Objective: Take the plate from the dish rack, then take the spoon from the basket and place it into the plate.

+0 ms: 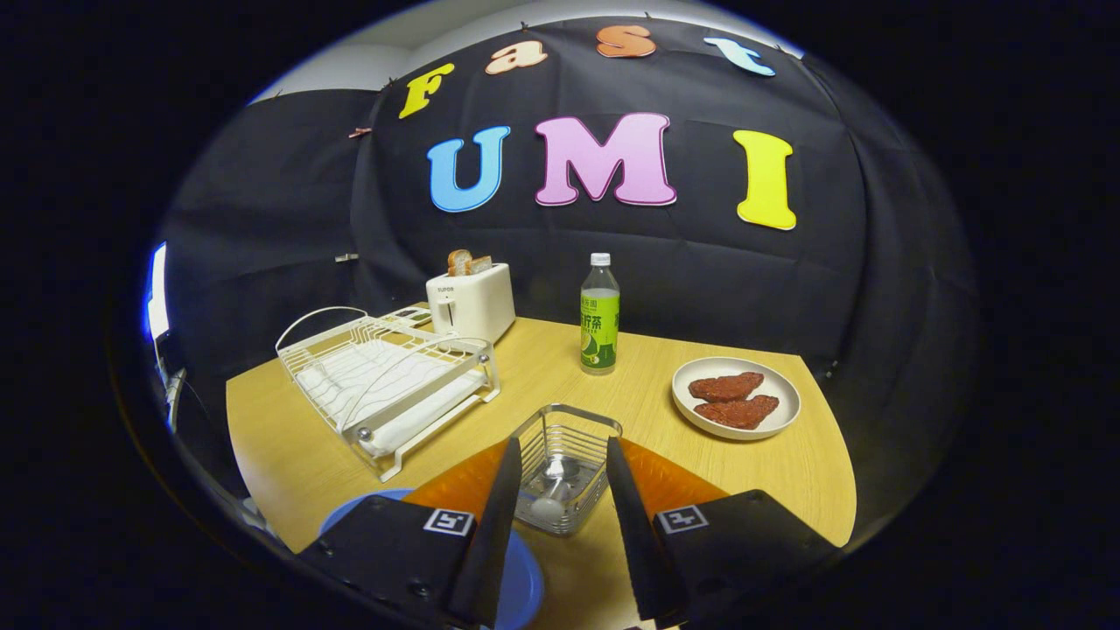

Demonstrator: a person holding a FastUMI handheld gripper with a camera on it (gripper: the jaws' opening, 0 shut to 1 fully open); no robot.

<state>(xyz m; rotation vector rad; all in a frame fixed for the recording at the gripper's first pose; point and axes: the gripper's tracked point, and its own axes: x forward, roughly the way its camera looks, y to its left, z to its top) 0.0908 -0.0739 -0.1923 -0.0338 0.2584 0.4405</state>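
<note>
Tabletop [665,367] | fingers [563,490] released, flanking basket [564,455] | bottle [599,315], dish rack [385,381] beyond

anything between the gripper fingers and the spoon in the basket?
Gripper view: the open gripper straddles the wire basket, and the spoon lies inside it. Between fingertips and spoon stand the basket's wire walls alone.

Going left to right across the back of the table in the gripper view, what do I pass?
Dish rack → toaster → bottle → white plate. The open fingers flank the basket nearer in.
</note>
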